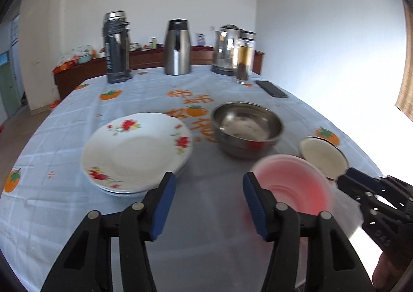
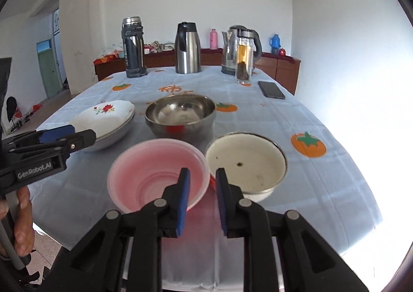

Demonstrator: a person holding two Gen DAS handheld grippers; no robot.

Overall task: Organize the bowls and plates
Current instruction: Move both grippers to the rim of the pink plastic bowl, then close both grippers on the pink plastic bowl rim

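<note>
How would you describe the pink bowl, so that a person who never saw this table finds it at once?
Start at the table with the light blue tablecloth printed with orange fruit. At its near edge, in front of the steel bowl, two bowls stand side by side. The pink bowl is the left one: translucent plastic, unlike the white bowl beside it.

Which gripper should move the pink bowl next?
Right. The right gripper already straddles the pink bowl rim, jaws nearly shut on it. The left gripper is open over bare tablecloth, nearer the floral plates.

Left gripper (image 1: pixel 209 204) apart, right gripper (image 2: pixel 202 201) nearly closed
</note>
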